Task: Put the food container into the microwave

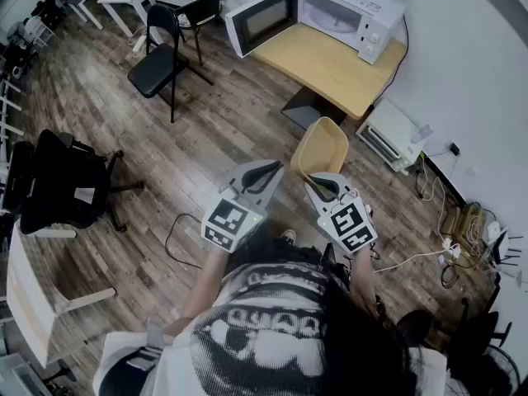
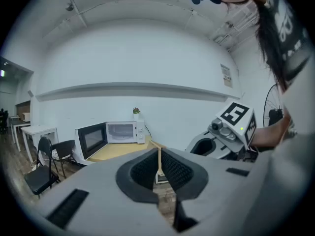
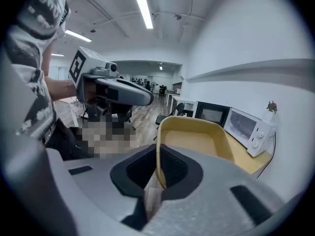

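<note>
Well ahead of both pairs of fingers, the microwave (image 1: 330, 11) stands with its door open on the wooden surface (image 1: 334, 64). A black chair (image 1: 161, 60) is off to their left. The right gripper (image 1: 318, 181) has its fingers clamped on the near rim of the food container (image 1: 322, 148), held in the air. The left gripper (image 1: 272, 170), just beside the container, has its fingers nearly together, a slit apart.

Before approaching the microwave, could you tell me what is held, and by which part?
The right claw grips the yellow food container by its near rim wall; the left claw looks shut and empty.
</note>
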{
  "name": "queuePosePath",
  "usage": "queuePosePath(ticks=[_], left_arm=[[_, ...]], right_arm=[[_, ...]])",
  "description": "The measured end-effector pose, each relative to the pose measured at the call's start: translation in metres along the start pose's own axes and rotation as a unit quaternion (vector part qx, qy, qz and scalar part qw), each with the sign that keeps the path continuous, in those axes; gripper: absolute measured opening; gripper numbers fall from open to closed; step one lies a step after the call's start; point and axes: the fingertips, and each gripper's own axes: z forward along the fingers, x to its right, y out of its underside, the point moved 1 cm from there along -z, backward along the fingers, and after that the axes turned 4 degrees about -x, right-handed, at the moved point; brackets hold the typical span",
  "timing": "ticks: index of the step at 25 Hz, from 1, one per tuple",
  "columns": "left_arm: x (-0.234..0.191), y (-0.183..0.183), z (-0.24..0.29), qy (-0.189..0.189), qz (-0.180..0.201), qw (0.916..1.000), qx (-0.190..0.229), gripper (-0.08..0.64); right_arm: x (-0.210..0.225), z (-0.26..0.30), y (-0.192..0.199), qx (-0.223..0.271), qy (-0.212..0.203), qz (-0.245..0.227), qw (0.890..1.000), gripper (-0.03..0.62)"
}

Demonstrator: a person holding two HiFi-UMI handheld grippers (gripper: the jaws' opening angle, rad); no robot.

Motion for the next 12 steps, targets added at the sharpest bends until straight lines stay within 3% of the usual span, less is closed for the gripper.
queuePosePath(ticks=[12], left_arm=[[0.015, 0.006, 0.003, 0.004, -0.005, 1.0, -0.004, 0.015]], right_arm=[[0.001, -0.01, 0.016, 0.001, 0.003, 0.022, 1.0, 0.025]])
